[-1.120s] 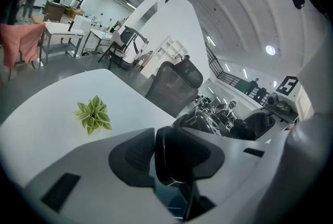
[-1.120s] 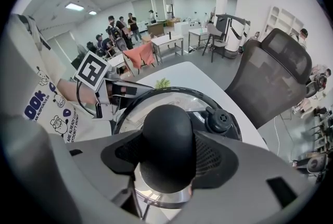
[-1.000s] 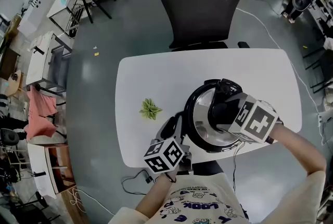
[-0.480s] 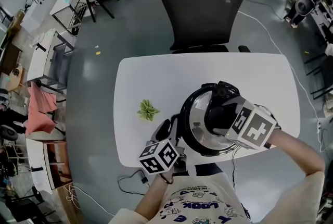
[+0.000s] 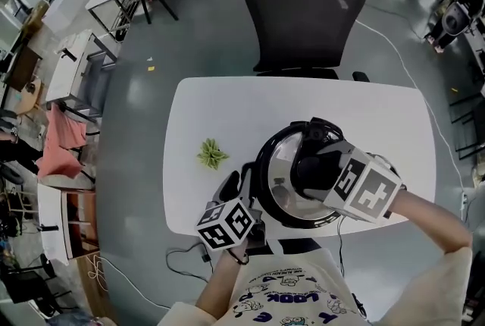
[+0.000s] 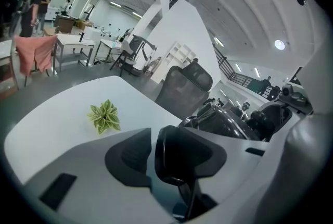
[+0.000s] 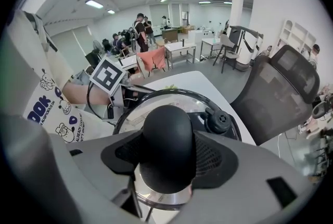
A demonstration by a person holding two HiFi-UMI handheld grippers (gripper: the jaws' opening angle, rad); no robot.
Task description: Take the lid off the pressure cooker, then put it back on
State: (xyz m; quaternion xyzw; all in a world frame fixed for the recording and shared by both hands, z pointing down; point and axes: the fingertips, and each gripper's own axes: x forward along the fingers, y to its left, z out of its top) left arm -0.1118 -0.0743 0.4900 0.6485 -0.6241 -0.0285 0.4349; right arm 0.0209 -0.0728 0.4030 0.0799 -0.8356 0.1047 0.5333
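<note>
Head view with both gripper views; described from the person outward.

Nearest, the left gripper (image 5: pixel 241 186) sits low at the table's near edge, beside the left flank of the pressure cooker (image 5: pixel 261 174). Its jaws have just been opening. The cooker's black side handle (image 6: pixel 179 154) stands between them, lying against the right-hand jaw, with a gap showing on the other side, so the claw is spread and not clamping. It is probably placed there to steady the pot body while the other hand works the lid.

Just beyond, the right gripper (image 5: pixel 307 167) points steeply down over the cooker's centre. Its claw is pinching the round black knob (image 7: pixel 167 145), with a ribbed pad pressed on each side. The knob is the lid's only central hold, so a grip from above would allow a twist or a straight lift.

The lid (image 5: pixel 282 164), polished metal inside a dark rim, appears seated on the pot, with its black valve (image 7: pixel 218 121) just behind the knob. Whether it is locked cannot be told. The cooker itself stands on the near right part of the white table (image 5: pixel 227 108), close to the person for reach.

Further left, a small green plant ornament (image 5: pixel 212 155) lies apart from the cooker, clear of the work. Beyond the far edge stands a black mesh office chair (image 5: pixel 307 14).
</note>
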